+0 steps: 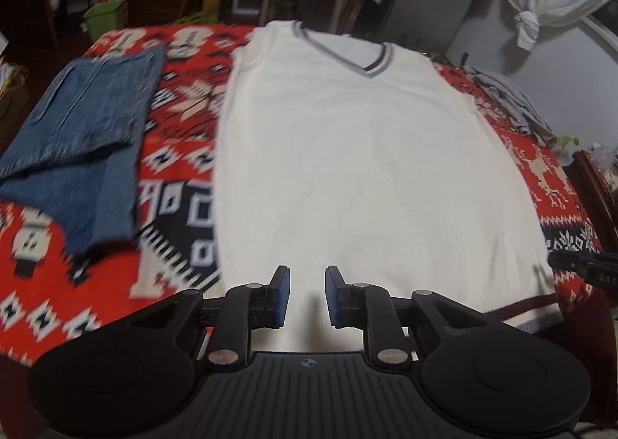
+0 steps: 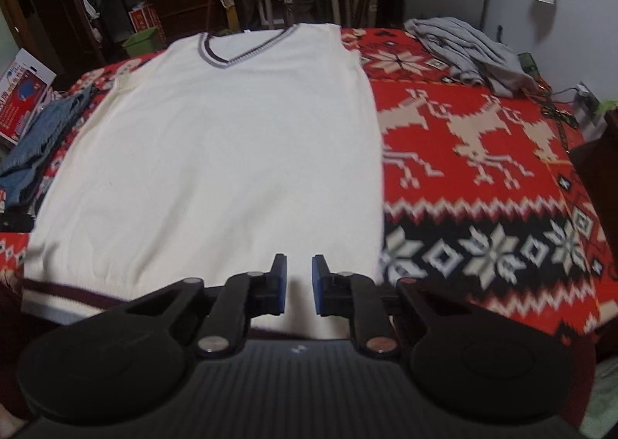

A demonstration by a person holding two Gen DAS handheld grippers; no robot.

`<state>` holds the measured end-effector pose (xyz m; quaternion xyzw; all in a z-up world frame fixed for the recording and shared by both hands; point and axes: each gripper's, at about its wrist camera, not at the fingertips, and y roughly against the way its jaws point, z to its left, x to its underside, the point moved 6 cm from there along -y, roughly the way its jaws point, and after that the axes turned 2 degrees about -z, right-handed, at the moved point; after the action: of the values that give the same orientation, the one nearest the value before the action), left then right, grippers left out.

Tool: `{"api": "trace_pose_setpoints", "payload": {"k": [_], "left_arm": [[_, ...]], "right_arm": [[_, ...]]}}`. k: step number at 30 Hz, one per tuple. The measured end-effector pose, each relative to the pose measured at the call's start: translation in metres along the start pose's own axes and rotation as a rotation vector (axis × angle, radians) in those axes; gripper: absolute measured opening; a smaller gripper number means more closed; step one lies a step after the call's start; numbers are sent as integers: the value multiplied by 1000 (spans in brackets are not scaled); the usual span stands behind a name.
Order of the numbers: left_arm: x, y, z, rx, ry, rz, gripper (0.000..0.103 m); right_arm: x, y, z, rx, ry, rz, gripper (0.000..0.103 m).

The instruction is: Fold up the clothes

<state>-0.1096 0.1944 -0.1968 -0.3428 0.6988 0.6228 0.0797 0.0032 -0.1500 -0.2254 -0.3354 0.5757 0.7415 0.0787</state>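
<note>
Cream knit vest (image 1: 359, 153) lay flat on patterned blanket (image 2: 483, 184). Left gripper (image 1: 307, 298), right gripper (image 2: 298, 290): jaws apart, empty. Soft, limp, stretchy; likely best pinched at ribbed hem corners.

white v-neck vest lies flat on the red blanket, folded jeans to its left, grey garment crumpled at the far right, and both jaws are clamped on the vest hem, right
Not quite. Both views show the left gripper and right gripper with jaws open, above the vest near its hem, gripping nothing. The blanket, jeans and grey garment are as you say.
</note>
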Motion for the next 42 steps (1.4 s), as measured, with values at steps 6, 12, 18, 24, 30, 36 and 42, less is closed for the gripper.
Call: {"api": "trace_pose_setpoints", "payload": {"k": [6,12,18,24,30,36,42], "left_arm": [[26,7,27,30,136,75,19],[47,6,20,122,180,144,21],[49,-6,14,141,192,166,26],[51,-10,15,155,196,182,29],[57,-10,13,175,196,192,28],[46,-2,13,222,199,156,28],[52,-14,7,236,205,197,28]], "right_arm": [[26,11,-27,59,-72,45,17],[38,18,-43,21,-176,66,18],[35,12,-40,-22,-177,56,30],[38,1,-30,-90,-193,92,32],[40,0,-29,-131,-216,111,31],[50,2,-32,-203,-299,149,31],[41,4,-30,-249,-344,122,31]]}}
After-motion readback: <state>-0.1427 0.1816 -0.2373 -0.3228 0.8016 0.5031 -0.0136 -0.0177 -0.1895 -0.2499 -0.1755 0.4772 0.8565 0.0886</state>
